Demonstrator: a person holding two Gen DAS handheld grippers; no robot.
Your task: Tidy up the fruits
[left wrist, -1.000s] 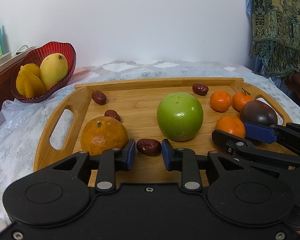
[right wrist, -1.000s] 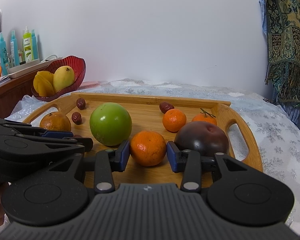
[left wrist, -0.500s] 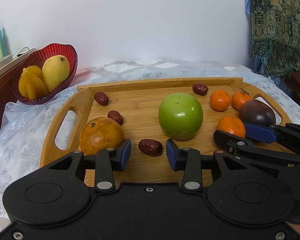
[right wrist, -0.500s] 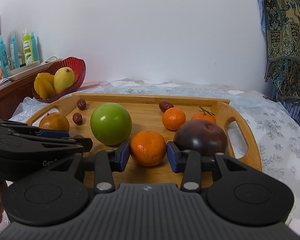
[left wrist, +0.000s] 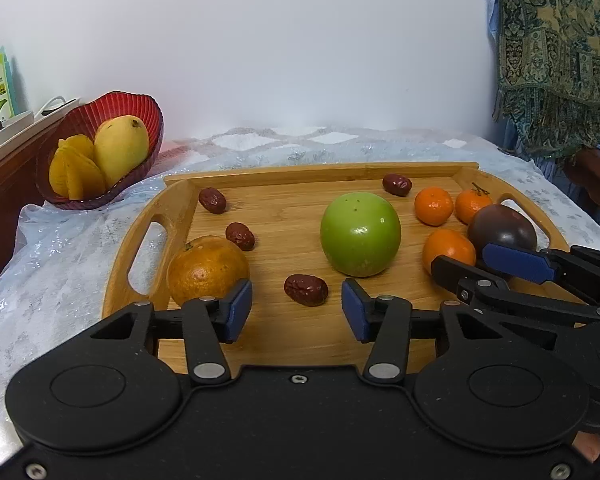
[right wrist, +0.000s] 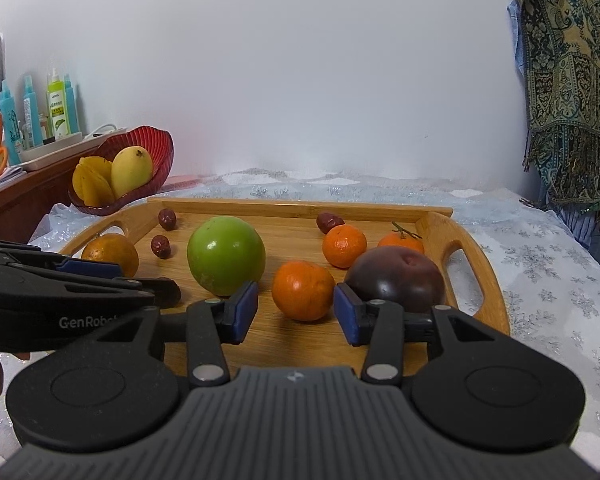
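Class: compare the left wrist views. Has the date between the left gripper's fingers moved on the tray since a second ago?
No. The date lies at the same spot before the green fruit; only the left gripper's jaws are opening.

right gripper (right wrist: 295, 312) jaws opening — tangerine (right wrist: 303, 290) between, untouched, wooden tray (right wrist: 476, 264)

I count one wooden tray (left wrist: 180, 208) holding four red dates (left wrist: 305, 289), three small tangerines (left wrist: 433, 205), one large orange (left wrist: 206, 266), one green apple (left wrist: 360, 234) and one dark purple fruit (left wrist: 502, 224). At ten o'clock, one red bowl (left wrist: 84, 120) holds one mango (left wrist: 121, 148) and one starfruit (left wrist: 74, 168).
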